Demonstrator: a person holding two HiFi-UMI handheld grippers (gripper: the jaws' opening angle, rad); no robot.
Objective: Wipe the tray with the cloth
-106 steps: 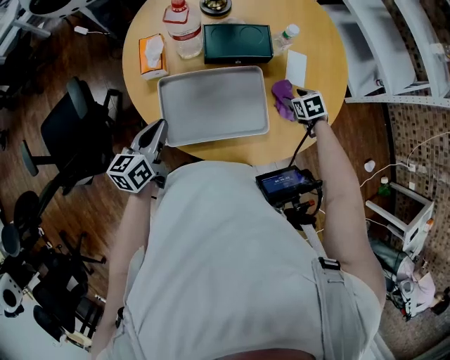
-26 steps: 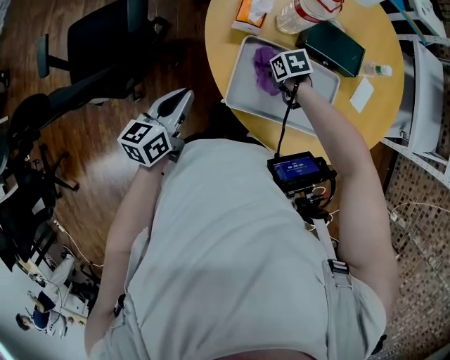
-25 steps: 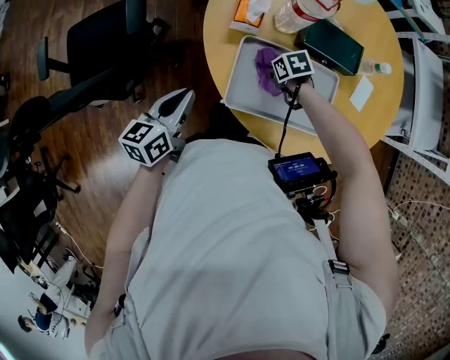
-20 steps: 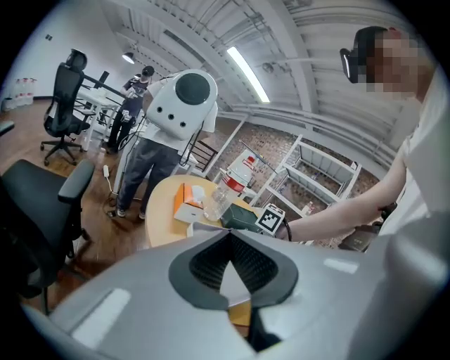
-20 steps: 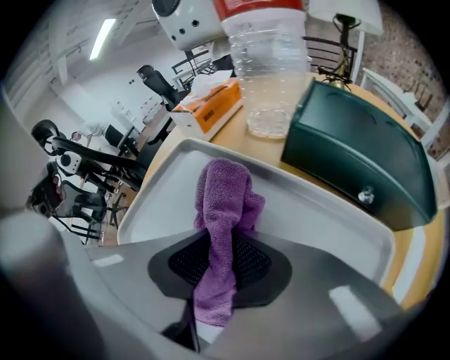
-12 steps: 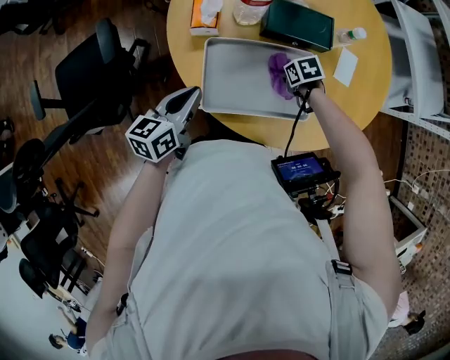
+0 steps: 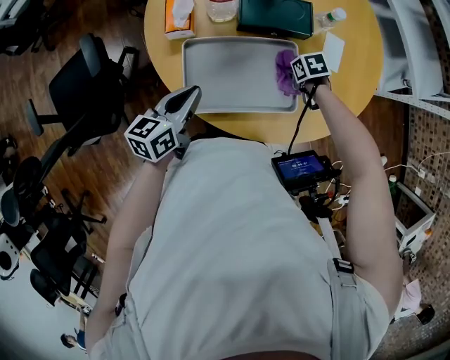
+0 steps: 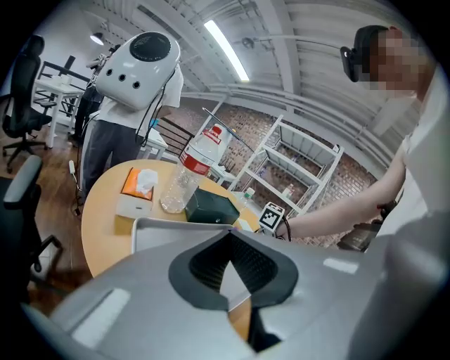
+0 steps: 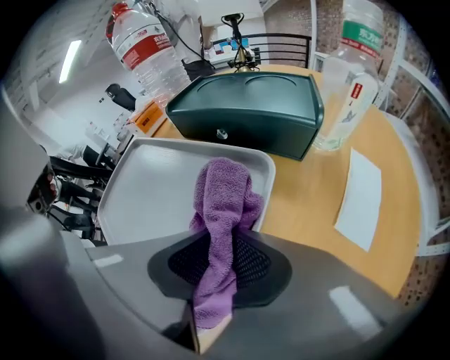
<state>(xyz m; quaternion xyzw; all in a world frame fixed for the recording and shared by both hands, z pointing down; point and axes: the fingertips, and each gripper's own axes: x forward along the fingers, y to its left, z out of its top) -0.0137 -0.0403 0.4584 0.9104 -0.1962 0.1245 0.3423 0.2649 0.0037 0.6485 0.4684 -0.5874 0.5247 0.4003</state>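
1. As the head view has it, right gripper (image 7: 302,79) holds the purple cloth (image 7: 285,69) at the tray (image 7: 225,70)'s right end; left gripper (image 7: 190,97) hangs off the table (image 7: 351,77).
2. Left gripper view: jaws together, nothing in them.
3. Right gripper view: jaws clamped on the cloth, which is draped over the tray's rim.

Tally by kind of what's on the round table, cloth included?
bottles: 2 (large bottle, small bottle)
boxes: 2 (dark green box, tissue box)
tray: 1
cloth: 1
white sheet: 1
total: 7
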